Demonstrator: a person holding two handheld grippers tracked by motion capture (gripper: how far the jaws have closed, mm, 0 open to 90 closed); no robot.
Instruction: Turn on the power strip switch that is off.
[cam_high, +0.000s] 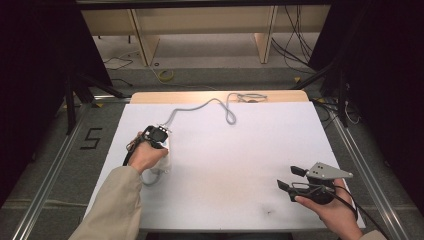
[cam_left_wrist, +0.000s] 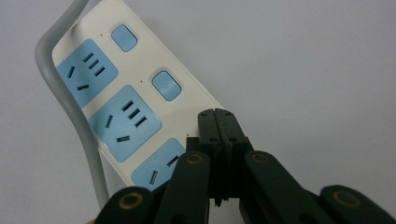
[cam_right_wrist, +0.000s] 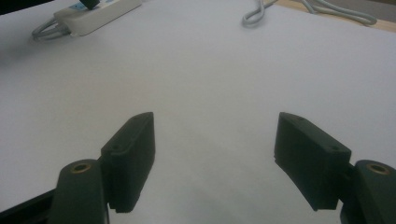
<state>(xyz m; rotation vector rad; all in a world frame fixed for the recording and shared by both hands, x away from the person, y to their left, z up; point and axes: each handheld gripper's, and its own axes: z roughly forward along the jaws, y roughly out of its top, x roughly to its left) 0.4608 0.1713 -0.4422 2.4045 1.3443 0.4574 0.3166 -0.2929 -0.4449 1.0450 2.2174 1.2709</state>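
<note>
Nearest you, your right gripper (cam_high: 289, 178) rests at the near right of the white table (cam_high: 240, 145) with its jaws spread wide and nothing between them. It is well apart from the work.

Farther out on your left, your left gripper (cam_left_wrist: 215, 113) has its jaws pressed fully together, tips down over the power strip (cam_left_wrist: 122, 100). In the left gripper view the closed tips sit over the strip's edge beside the row of blue switches (cam_left_wrist: 166, 85); whether they press a switch or only touch the casing cannot be told.

The power strip lies flat on the table at the left, under your left hand (cam_high: 146, 156). Judge it as a rigid plastic body, light, smooth and likely to slide on the table surface. Take hold across its narrow width, on the long side walls, clear of the sockets (cam_left_wrist: 125, 122) and switches.

Beyond it, the grey cable (cam_high: 200, 106) runs from the strip's end toward the far edge in loose curves. Expect it to be stiff enough to drag and twist the strip when you move it.
</note>
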